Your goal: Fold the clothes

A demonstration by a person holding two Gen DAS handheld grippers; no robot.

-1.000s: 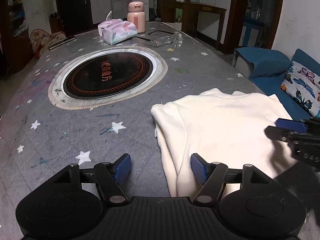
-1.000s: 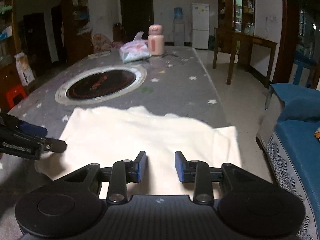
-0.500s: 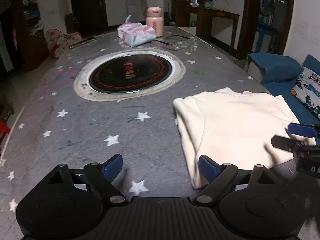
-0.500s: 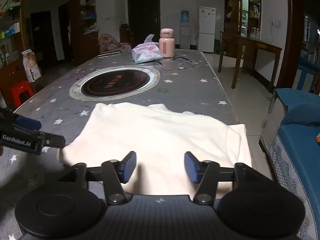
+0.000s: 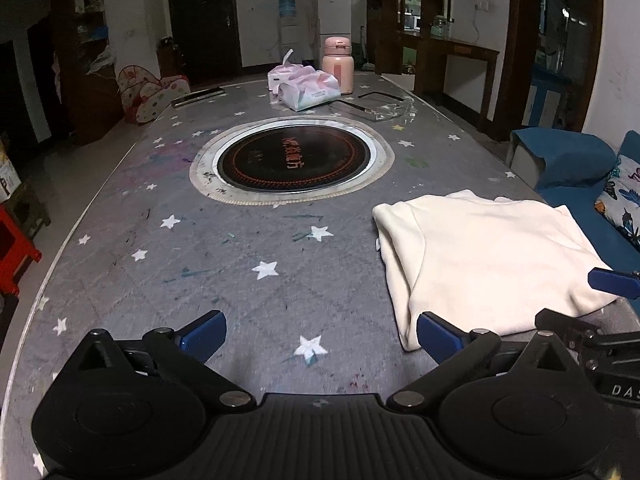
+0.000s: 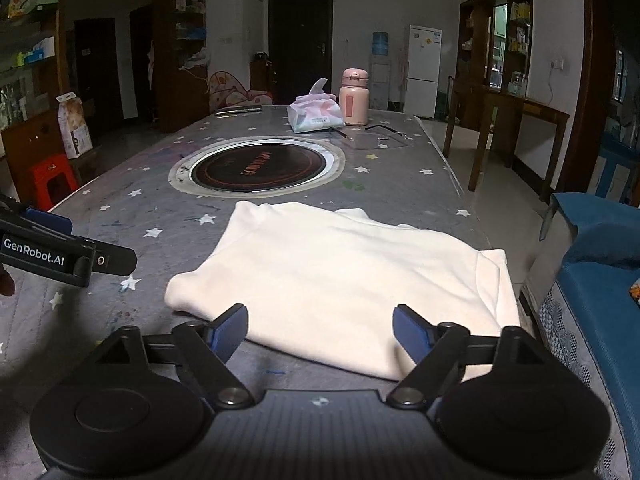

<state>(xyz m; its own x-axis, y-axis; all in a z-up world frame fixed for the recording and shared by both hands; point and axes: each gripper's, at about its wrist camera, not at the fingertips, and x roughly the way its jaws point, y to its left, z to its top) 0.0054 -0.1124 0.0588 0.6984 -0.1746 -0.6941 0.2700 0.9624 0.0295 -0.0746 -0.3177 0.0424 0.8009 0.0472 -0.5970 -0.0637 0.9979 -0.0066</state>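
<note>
Left gripper: jaws spread wide and holding nothing, hovering over bare table; its right blue pad sits just beside the near-left corner of the garment.
Right gripper: jaws also spread wide with nothing in them, poised low at the near edge of the garment, a pad on either side of that edge; whether the pads touch the cloth I cannot tell.
Folded garment: cream-coloured, lying flat in a folded rectangle on the grey star-printed table cover, near the table's right edge.
Left view only: shows the patterned cushion on the blue sofa, and the right gripper entering from the right edge, one blue finger over the garment's near corner.
Right view only: shows the left gripper's side arm at the far left, a red stool, and a wooden side table to the right.
Both views: round dark cooktop set into the table, tissue pack, pink flask beside it, white fridge at the back.
Writing: "GenRobot.AI" reads in white on the left gripper's arm in the right view; letters "DAS" show on the right gripper in the left view; orange characters ring the cooktop, too small to read.
</note>
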